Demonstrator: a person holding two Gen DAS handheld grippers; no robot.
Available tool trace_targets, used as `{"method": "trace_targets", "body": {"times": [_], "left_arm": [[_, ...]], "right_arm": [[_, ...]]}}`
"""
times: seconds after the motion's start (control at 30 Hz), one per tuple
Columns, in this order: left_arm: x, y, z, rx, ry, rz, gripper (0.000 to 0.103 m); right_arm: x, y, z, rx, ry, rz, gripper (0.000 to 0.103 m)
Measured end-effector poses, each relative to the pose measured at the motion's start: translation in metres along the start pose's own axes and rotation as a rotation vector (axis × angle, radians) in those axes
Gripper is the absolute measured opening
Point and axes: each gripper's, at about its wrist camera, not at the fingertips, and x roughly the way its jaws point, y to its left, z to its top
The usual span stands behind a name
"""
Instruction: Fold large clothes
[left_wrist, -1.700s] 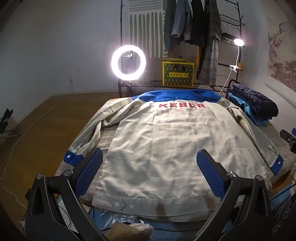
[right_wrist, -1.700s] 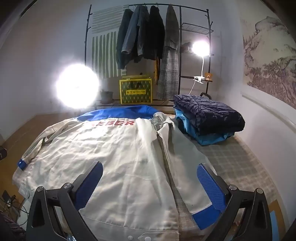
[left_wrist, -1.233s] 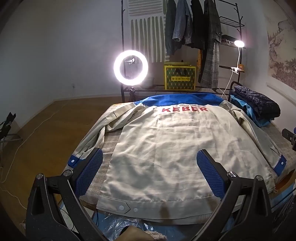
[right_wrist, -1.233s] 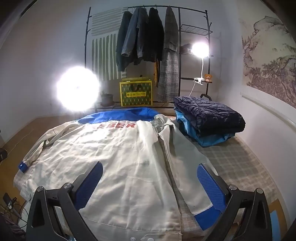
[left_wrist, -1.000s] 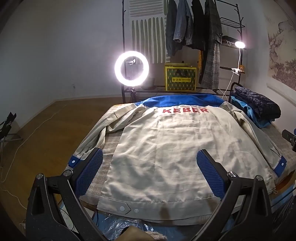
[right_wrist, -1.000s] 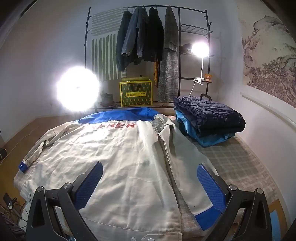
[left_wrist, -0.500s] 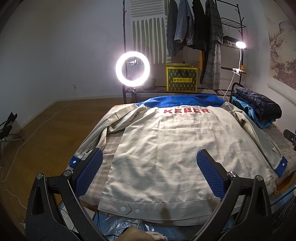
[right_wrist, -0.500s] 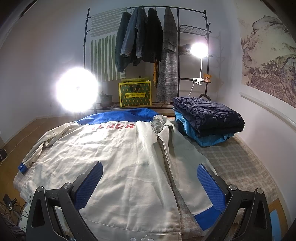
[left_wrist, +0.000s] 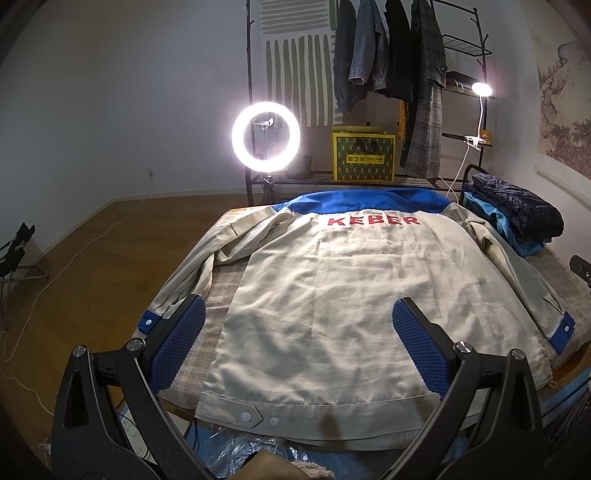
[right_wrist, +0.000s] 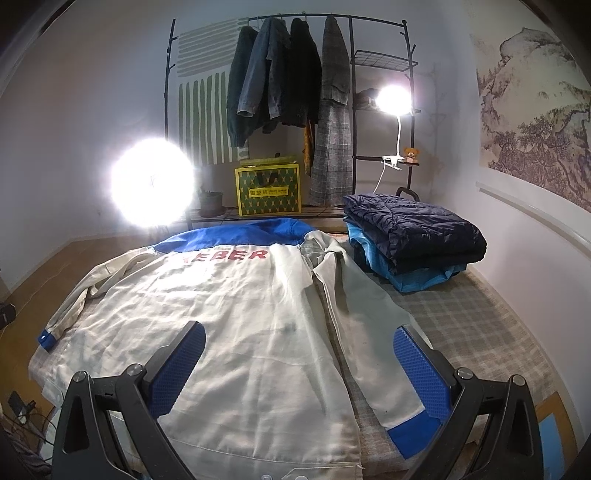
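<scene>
- A cream work jacket (left_wrist: 332, 295) with a blue yoke and red "KEBER" lettering (left_wrist: 373, 220) lay spread back-up over a plaid-covered bed (right_wrist: 472, 325), its hem at the near edge and its collar end toward the far wall.
- Its left sleeve (left_wrist: 192, 273) ran down the bed's left side to a blue cuff (left_wrist: 149, 321); the right sleeve (right_wrist: 362, 314) lay straight beside the body, ending in a blue cuff (right_wrist: 406, 432).
- The left gripper (left_wrist: 299, 343) hung above the hem, jaws spread wide, holding nothing.
- The right gripper (right_wrist: 299, 365) hovered over the jacket's right half, jaws likewise wide apart and empty, its right pad (right_wrist: 421, 369) over the right sleeve.
- A stack of folded clothes (right_wrist: 413, 240), navy quilted on top of blue, sat at the bed's far right corner, just beside the right shoulder.
- Beyond the bed stood a lit ring light (left_wrist: 265, 137), a yellow-green box (left_wrist: 364, 157), a garment rack (right_wrist: 288, 74) with hanging coats, and a clip lamp (right_wrist: 393, 99).
</scene>
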Motion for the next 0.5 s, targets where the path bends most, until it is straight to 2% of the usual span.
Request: {"method": "trace_targets", "body": {"times": [0.5], "left_arm": [[-0.0003, -0.0005, -0.0007, 0.0, 0.0, 0.001, 0.103]], "right_arm": [[-0.0011, 0.0016, 0.0016, -0.002, -0.008, 0.0, 0.103]]}}
